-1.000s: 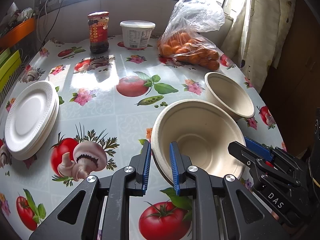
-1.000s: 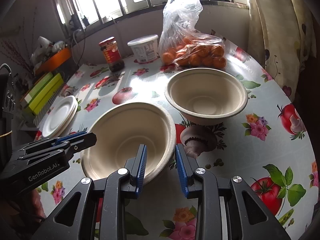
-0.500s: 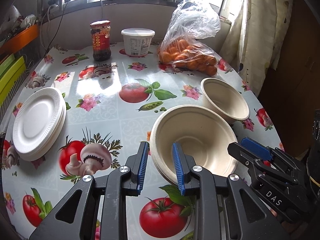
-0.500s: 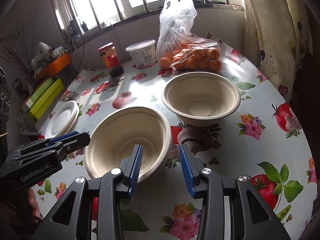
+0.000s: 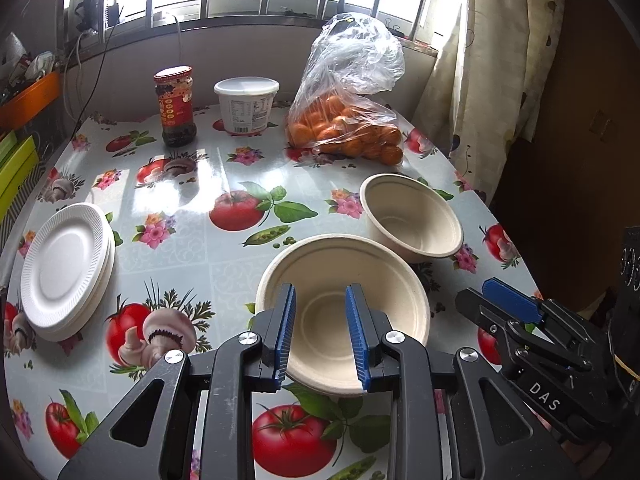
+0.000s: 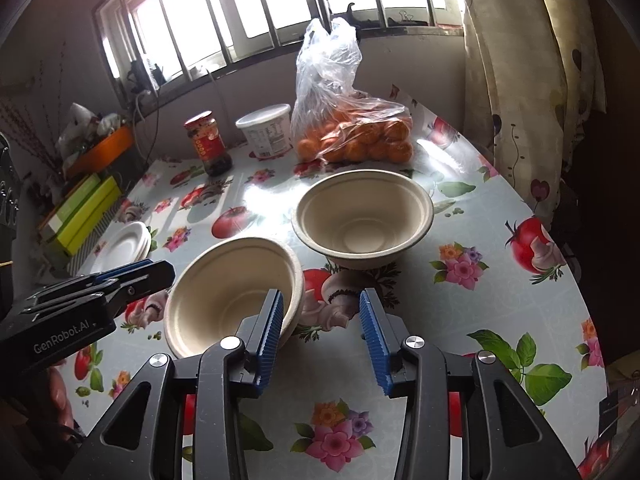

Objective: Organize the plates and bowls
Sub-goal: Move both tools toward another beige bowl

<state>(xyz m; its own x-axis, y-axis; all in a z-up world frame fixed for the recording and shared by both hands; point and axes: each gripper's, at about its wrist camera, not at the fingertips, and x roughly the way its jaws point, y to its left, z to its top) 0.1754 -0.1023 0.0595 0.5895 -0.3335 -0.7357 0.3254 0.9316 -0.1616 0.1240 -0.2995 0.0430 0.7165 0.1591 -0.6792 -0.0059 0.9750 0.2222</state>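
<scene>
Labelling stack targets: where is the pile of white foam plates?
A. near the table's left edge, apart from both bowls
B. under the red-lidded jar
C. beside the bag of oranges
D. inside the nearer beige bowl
A: the pile of white foam plates sits by the left table edge, well clear of both beige paper bowls.
</scene>
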